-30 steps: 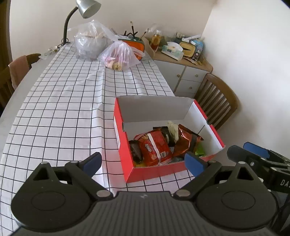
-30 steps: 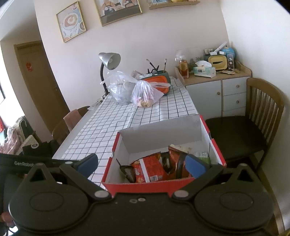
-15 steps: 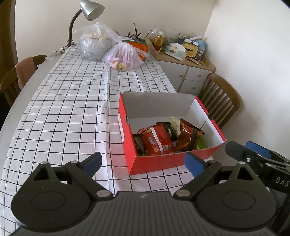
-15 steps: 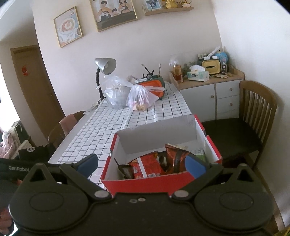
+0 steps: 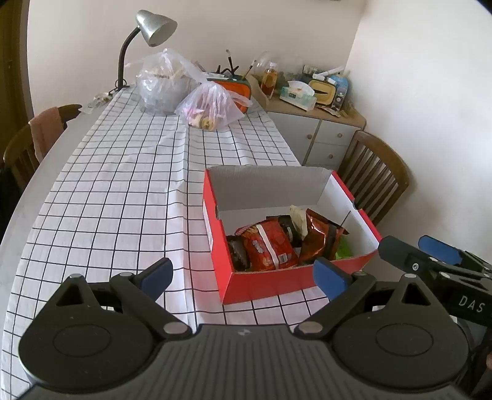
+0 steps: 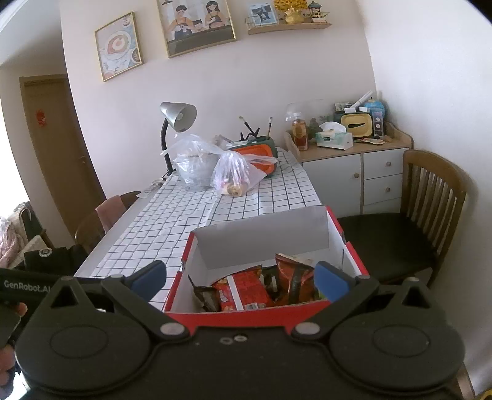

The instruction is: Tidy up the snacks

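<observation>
A red cardboard box [image 5: 264, 284] with a white inside stands on the checked tablecloth near the table's right edge; it also shows in the right wrist view [image 6: 246, 315]. Several snack packets lie in it, among them a red one [image 5: 269, 246] and a brown foil one [image 5: 319, 238]. The red packet also shows in the right wrist view [image 6: 243, 292]. My left gripper [image 5: 243, 274] is open and empty, held back above the box's near left corner. My right gripper [image 6: 240, 277] is open and empty, above the box's near wall. The right gripper also shows in the left wrist view [image 5: 424, 255].
Two clear plastic bags [image 5: 212, 106] and a desk lamp [image 5: 150, 29] stand at the table's far end. A cabinet [image 5: 316, 135] with clutter on top and a wooden chair [image 5: 375, 181] are to the right. Another chair [image 5: 33, 135] stands at the left.
Both grippers have pulled back and risen a little from the box, which now looks smaller and farther. Both stay open and empty.
</observation>
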Motion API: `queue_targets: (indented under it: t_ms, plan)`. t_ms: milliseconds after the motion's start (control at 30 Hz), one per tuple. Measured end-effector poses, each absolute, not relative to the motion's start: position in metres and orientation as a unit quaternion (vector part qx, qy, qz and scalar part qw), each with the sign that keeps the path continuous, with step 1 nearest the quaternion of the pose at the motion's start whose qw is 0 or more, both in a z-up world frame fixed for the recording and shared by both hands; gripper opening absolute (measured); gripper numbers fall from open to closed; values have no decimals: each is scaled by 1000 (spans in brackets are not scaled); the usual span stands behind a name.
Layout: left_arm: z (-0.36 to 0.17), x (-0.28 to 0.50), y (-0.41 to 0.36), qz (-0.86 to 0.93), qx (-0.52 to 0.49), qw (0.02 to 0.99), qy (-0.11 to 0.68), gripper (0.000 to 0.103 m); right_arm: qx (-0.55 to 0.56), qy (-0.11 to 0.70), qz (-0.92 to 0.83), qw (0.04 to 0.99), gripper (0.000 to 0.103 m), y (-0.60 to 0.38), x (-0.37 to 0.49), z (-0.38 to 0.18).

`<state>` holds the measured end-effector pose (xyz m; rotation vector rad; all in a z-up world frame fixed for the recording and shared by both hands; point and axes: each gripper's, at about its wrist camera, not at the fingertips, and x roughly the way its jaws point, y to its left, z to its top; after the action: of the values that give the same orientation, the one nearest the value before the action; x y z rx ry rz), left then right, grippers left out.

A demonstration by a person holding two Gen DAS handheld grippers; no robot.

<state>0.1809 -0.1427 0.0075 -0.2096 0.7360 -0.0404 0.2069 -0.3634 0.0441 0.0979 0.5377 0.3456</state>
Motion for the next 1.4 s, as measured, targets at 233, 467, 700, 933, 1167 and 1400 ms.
queue_targets:
  t_ms: [233, 467, 700, 933, 1167, 1400]
  plan:
    - [8, 182, -144, -22, -98, 929, 356, 98, 49, 267, 168, 948, 103, -363, 208, 43]
    - [7, 184, -144, -24, -98, 928, 358, 98, 51, 270, 164, 947, 103, -362, 210, 41]
    - [7, 184, -144, -25, -98, 929, 357, 98, 50, 270, 164, 948, 103, -362, 210, 41]
    - [7, 186, -146, -28, -95, 930, 353, 98, 43, 271, 169, 947, 103, -359, 214, 41]
    - [7, 185, -145, -34, -93, 932, 349, 98, 40, 274, 173, 945, 103, -358, 215, 42]
    - [10, 184, -145, -37, -89, 935, 343, 98, 39, 273, 173, 946, 103, -358, 215, 43]
